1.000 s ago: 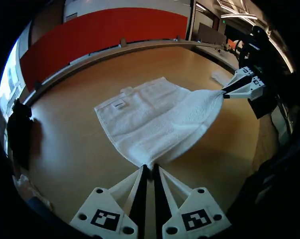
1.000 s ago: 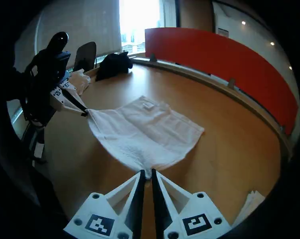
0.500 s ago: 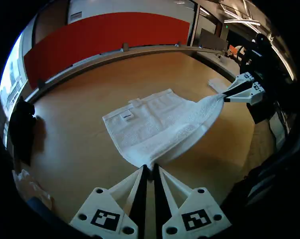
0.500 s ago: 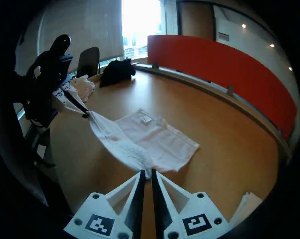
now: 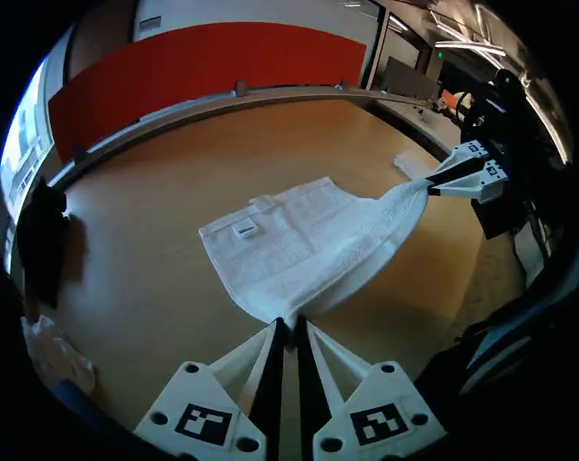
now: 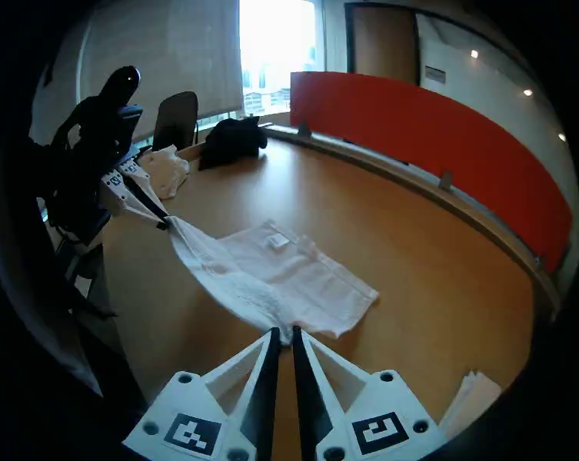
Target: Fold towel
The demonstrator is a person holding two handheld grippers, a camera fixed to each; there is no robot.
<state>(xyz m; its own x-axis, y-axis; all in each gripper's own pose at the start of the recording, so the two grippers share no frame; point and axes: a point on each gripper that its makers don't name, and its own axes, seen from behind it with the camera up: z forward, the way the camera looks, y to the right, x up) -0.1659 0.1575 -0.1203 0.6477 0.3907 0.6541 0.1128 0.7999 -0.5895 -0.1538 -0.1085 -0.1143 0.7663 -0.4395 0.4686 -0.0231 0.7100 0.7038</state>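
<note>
One wooden bench [image 5: 135, 253] carries the white towel [image 5: 304, 238]: far part lies flat, near edge is lifted. Likely soft, light and limp; it sags between holds, so corners are the best grab points. Left gripper [image 5: 289, 323] fingers pinch one near corner, right gripper [image 6: 281, 334] fingers pinch the other. Fluffy terry, hemmed, small label [image 5: 246, 227] by far edge.

The towel [image 5: 304, 238] lies mid-surface [image 5: 158, 200], its near edge lifted between 2 corners: one in the left gripper [image 5: 287, 326] jaws, the other in the right gripper [image 5: 431, 184] jaws, to its right. Behind the surface stands a partition [image 5: 204, 61]; a bag [image 5: 39, 238] sits far left.
</note>
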